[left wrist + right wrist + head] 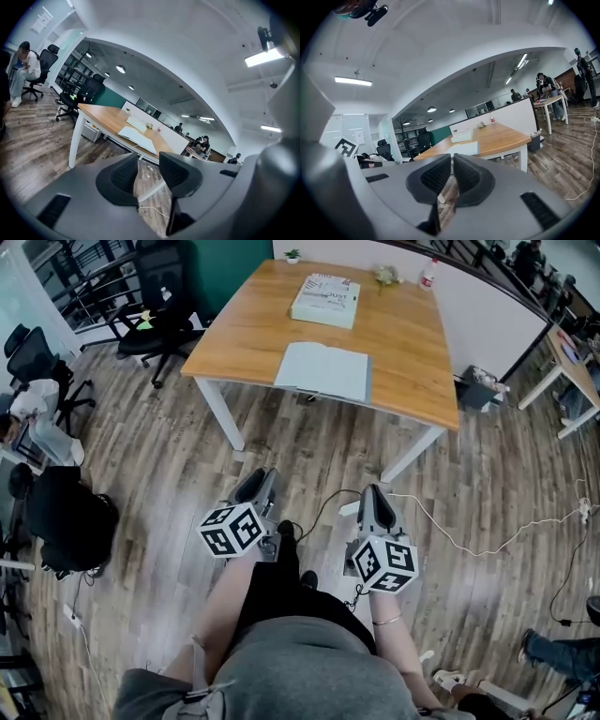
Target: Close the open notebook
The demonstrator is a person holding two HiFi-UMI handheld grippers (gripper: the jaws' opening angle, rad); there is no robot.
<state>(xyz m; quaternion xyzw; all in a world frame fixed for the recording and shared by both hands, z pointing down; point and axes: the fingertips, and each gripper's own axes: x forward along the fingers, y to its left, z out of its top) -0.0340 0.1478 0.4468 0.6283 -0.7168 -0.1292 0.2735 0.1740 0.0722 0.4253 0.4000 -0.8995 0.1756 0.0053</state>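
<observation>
Two grippers sit low over the floor, well short of the table (412,343): left gripper (259,480) has its jaws spread and empty, right gripper (375,495) has its jaws pinched to a slit and empty. The open notebook (323,371) lies flat at the table's near edge. The printed book (326,299) behind it has cover text too small to read.

Floor (169,484): grey-brown wood planks, with a white cable (469,545) snaking across on the right.
Tabletop (412,343): light wood on white legs (220,413), straight ahead.
Chairs (155,329): black office ones off its left end, a few more further left.
Walls: teal wall (230,268) at the back, low white partition (487,315) along the tabletop's right side.
Ceiling (440,56): white, strip lights (353,81) plus round downlights (431,109) deeper in.
Extra: another desk (577,367) far right.
</observation>
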